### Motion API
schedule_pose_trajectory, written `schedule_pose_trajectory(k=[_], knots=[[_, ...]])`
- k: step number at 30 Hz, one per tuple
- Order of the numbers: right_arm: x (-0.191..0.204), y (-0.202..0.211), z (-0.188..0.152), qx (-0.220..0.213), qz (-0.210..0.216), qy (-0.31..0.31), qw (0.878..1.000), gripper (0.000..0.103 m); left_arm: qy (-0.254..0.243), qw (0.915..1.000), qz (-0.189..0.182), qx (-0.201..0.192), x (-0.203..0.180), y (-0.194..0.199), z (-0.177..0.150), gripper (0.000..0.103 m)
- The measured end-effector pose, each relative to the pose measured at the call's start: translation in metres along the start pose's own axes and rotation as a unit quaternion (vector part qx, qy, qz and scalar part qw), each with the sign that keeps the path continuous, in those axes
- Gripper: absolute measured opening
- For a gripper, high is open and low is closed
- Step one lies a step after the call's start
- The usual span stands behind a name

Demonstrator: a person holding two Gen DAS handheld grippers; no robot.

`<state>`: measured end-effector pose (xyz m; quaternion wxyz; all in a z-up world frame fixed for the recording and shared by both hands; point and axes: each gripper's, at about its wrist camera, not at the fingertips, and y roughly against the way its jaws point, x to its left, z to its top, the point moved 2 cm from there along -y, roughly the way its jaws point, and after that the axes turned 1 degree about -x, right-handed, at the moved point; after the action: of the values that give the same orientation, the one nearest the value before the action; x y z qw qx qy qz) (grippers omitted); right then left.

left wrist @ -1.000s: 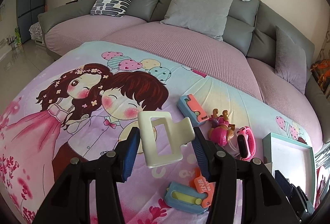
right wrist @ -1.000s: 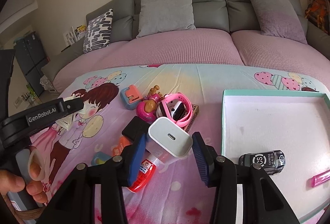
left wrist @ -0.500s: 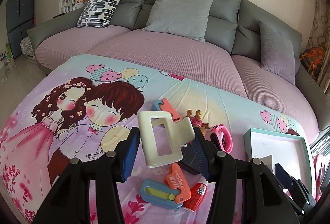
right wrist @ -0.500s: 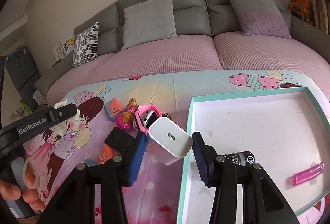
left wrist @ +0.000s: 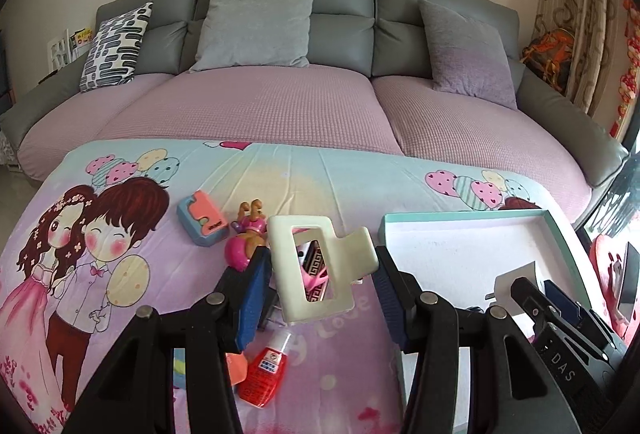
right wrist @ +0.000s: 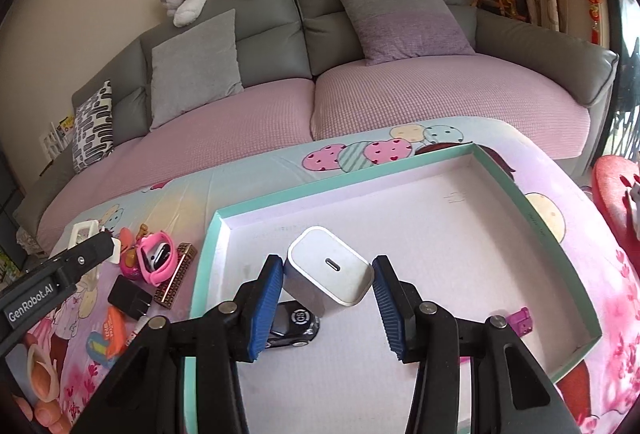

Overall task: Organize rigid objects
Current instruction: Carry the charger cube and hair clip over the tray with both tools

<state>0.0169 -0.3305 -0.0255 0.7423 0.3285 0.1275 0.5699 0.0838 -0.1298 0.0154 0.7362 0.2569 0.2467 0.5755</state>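
A white charger [right wrist: 328,270], judged light, stiff and smooth, is clamped by its flat sides in the right gripper [right wrist: 326,308] above the tray [right wrist: 560,246]; a cream hair clip [left wrist: 316,266] is clamped in the left gripper [left wrist: 320,298].

Hair clip [left wrist: 320,266]: cream, rectangular, tilting, sitting clamped over the bedspread.
Charger [right wrist: 327,271]: white cube, port facing up, hanging clamped above the teal-rimmed tray [right wrist: 532,212].

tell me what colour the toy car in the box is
Black, with a round white emblem on its roof. The toy car shows best in the right wrist view, partly behind the charger.
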Motion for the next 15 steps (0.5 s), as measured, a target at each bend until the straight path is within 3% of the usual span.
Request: schedule_pose_trajectory(k=[7, 15], knots=[[-0.041, 0.005, 0.003, -0.005, -0.044, -0.037, 0.998, 0.049, -0.051, 0.9982, -0.029, -0.009, -0.046, -0.011, -0.008, 0.053], [-0.055, 0.004, 0.002, -0.001, -0.065, -0.044, 0.997, 0.049, -0.062, 0.9967, -0.052, 0.000, -0.074, -0.037, -0.016, 0.053]])
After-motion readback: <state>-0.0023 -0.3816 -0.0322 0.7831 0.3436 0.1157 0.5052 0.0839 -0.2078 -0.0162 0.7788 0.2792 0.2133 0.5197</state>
